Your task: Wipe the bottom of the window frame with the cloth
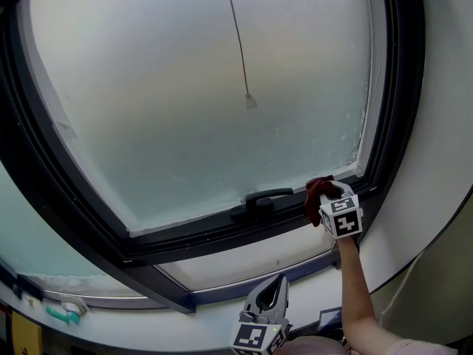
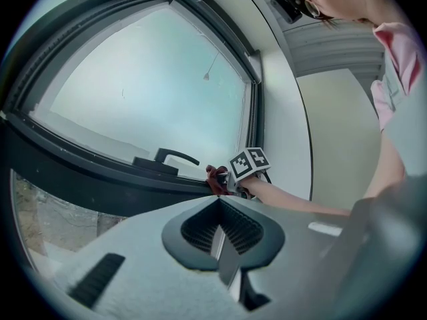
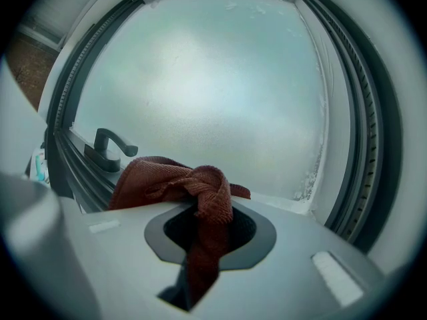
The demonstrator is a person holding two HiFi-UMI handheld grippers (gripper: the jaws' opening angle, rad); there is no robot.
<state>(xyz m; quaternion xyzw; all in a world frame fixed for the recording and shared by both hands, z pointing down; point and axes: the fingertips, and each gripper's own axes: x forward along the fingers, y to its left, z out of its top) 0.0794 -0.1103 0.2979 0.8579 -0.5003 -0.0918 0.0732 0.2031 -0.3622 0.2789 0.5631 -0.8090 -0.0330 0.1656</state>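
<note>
A dark red cloth is bunched in my right gripper, whose jaws are shut on it. In the head view that right gripper presses the cloth against the bottom of the dark window frame, near its right corner and just right of the black handle. The left gripper view shows the same cloth on the frame. My left gripper hangs low, below the window, jaws shut and empty, well apart from the frame.
Frosted glass fills the frame, with a thin cord and small weight hanging before it. A white wall lies right of the frame. A green-capped item sits on the sill at lower left.
</note>
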